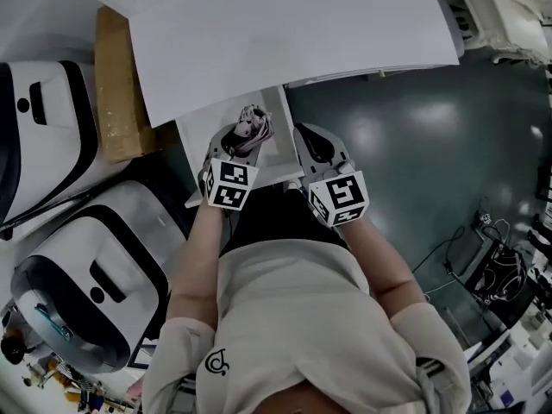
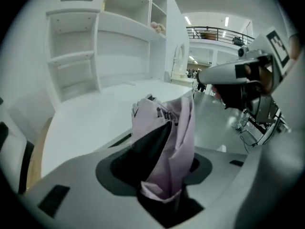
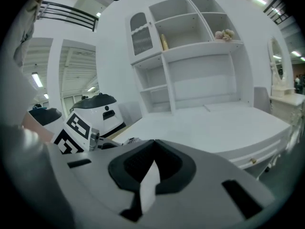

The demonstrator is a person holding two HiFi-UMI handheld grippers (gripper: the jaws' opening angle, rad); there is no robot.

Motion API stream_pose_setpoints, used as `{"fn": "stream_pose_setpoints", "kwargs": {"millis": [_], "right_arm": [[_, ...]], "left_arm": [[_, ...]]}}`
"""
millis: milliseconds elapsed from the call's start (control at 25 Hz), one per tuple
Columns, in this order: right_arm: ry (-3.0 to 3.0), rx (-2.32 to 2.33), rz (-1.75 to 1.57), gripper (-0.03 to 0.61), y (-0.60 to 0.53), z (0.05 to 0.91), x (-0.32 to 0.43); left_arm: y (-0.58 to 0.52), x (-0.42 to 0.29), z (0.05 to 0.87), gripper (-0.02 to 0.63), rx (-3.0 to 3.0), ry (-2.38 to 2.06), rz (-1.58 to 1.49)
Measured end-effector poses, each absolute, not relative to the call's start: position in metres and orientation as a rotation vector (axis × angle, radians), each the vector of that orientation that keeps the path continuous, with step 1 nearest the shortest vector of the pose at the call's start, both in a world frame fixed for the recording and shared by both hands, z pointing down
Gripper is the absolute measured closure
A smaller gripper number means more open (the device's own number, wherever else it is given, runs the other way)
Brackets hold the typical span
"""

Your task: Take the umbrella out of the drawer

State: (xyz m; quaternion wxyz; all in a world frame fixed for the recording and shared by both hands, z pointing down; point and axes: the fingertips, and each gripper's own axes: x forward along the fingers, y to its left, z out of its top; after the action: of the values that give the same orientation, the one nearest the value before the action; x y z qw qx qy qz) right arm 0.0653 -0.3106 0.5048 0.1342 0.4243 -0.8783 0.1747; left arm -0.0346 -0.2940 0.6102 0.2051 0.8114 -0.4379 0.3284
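A folded pale-pink umbrella [image 1: 253, 124] stands up out of my left gripper [image 1: 241, 141], whose pads press on its lower end. In the left gripper view the umbrella [image 2: 164, 137] rises crumpled from between the dark pads, above the white desk top [image 2: 90, 113]. It hangs over the open white drawer [image 1: 285, 110] that sticks out from the desk's front edge. My right gripper [image 1: 312, 143] is beside it on the right, over the drawer's right side, apart from the umbrella. Its jaws [image 3: 152, 149] meet with nothing between them.
The white desk [image 1: 293, 33] fills the top of the head view and carries a shelved hutch [image 3: 190, 56] at its back. Two white machines with black bands [image 1: 52, 136] [image 1: 95, 283] and a brown box [image 1: 116, 84] stand at the left. Cables [image 1: 500, 274] lie on the dark floor at the right.
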Motion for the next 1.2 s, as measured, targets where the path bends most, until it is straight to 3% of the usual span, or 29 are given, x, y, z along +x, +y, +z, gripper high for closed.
{"fn": "stream_pose_setpoints", "kwargs": {"millis": [400,720,1200], "right_arm": [[-2.681,1.107,0.441,0.572,-0.299,0.442,0.058],[-2.773,1.045,0.254,0.572,-0.315,0.396,0.038],[-2.871,0.979,0.066,0.573,-0.317,0.347,0.015]], "left_arm": [[-0.291,-0.05,0.483,0.387,2.333,-1.535,0.603],[-0.298,-0.103,0.396,0.387,2.332,-1.801,0.352],[-0.279,-0.144,0.299,0.387,2.342,-2.033,0.072]]}}
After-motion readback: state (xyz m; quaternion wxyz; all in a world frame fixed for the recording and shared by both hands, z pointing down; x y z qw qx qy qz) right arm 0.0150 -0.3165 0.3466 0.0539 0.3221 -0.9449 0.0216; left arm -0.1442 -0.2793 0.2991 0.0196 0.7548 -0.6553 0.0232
